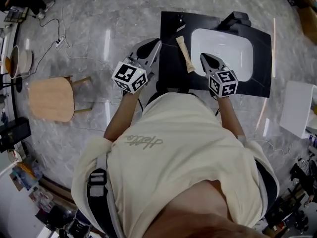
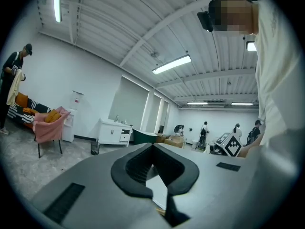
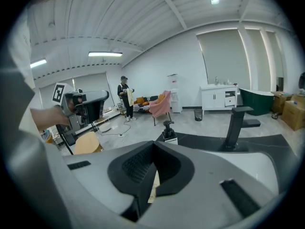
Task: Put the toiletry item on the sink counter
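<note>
The toiletry tube (image 1: 185, 53), slim and tan, lies flat on the black sink counter (image 1: 171, 33), just left of the white basin (image 1: 223, 46) and running roughly along its edge. It sits between my two claws and touches neither. My right claw (image 1: 204, 57) hangs over the basin's near left corner, tips pressed together on nothing. A tan sliver shows through the gap under its jaws (image 3: 153, 190), which I take to be the tube on the counter beyond. My left claw (image 1: 156, 42) is over the counter's left edge, also closed and empty. The placing looks done to me. I'd lift both claws straight up and back, keeping the right one from swinging left into the tube or forward toward the faucet (image 3: 236, 120).
</note>
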Demonstrator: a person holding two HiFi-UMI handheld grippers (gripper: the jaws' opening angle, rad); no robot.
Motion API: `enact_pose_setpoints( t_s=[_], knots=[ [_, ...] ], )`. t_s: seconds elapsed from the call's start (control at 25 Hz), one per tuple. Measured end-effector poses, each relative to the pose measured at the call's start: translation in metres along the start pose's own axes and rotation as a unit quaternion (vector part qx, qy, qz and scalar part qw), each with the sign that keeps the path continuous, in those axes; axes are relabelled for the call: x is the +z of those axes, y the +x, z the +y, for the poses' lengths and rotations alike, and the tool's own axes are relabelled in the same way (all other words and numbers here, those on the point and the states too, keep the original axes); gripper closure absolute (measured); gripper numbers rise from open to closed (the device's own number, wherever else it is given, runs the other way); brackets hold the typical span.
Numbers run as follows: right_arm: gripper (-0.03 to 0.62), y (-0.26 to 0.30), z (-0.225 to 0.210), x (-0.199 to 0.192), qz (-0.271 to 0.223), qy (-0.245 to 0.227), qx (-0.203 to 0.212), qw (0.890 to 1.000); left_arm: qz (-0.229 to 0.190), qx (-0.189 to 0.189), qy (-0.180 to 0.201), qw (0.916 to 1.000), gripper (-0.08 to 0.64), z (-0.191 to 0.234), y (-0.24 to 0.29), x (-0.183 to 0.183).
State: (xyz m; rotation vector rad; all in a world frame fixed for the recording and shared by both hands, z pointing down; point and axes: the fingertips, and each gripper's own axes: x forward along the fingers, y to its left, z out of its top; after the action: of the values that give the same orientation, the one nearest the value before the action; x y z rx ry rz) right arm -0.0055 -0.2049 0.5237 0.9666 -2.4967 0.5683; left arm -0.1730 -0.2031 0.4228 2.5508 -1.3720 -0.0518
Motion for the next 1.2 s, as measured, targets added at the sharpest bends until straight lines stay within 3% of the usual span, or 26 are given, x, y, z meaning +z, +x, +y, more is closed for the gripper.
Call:
enact_pose_setpoints(
  t_s=[0.2, 0.48, 0.72, 1.04, 1.2],
  knots=[
    [0.598, -0.022, -0.003, 0.041, -0.040, -0.020, 0.009, 0.999, -0.043, 0.013, 0.009, 0.9990, 0.557, -0.004, -0.002, 0.039],
    [0.598, -0.042, 0.008, 0.105, -0.120, -0.045, 0.032, 0.991, -0.064, 0.015, 0.028, 0.9974, 0.557, -0.007, -0.006, 0.072],
    [0.598, -0.063, 0.017, 0.144, -0.158, -0.090, 0.017, 0.983, -0.093, 0.008, 0.034, 0.9951, 0.557, -0.012, -0.010, 0.107],
    [0.598, -0.079, 0.022, 0.173, -0.192, -0.112, -0.001, 0.975, -0.112, 0.017, 0.033, 0.9930, 0.557, -0.005, -0.004, 0.116],
    [0.598, -0.084, 0.029, 0.180, -0.206, -0.126, -0.007, 0.970, -0.115, 0.013, 0.051, 0.9919, 0.557, -0.012, -0.003, 0.119]
  ],
)
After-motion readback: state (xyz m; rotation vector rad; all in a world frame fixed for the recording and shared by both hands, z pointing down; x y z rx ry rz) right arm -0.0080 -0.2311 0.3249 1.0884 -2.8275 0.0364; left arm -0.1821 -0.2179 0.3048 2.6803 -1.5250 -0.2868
